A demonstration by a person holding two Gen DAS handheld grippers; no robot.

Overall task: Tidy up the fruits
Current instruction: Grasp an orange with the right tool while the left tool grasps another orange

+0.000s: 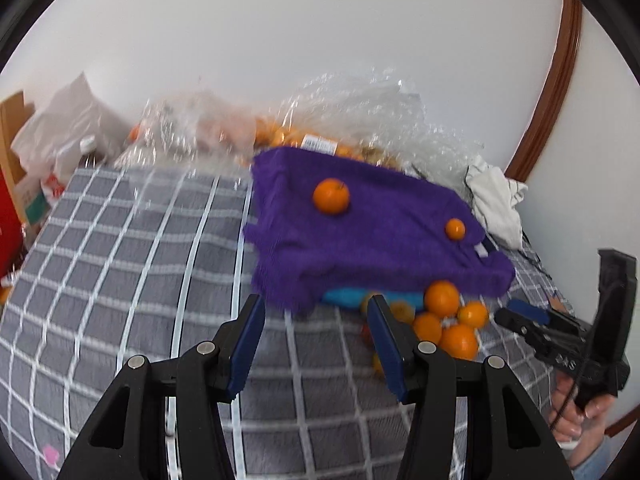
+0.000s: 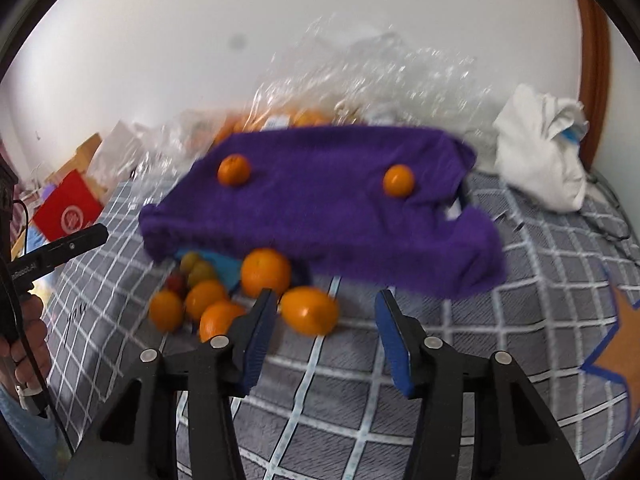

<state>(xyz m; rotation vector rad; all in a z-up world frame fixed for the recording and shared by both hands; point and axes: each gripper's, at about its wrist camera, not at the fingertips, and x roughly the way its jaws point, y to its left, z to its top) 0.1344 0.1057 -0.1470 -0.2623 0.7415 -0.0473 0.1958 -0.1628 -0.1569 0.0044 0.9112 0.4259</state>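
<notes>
My left gripper [image 1: 316,320] and right gripper [image 2: 326,312] are hovering wide open and empty, pointing toward the purple towel [image 2: 320,204] and oranges [image 2: 266,272].

oranges [image 2: 266,272] heaped beside purple cloth [image 2: 320,200]

2 oranges [image 2: 234,169] on towel [image 2: 320,208]; fruit pile [image 2: 208,300] in front.

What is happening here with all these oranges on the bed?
A person holds the left gripper and the right gripper, both open and empty, above a grey checked cover. Two oranges sit on a purple cloth. A pile of oranges lies loose beside its near edge.
</notes>
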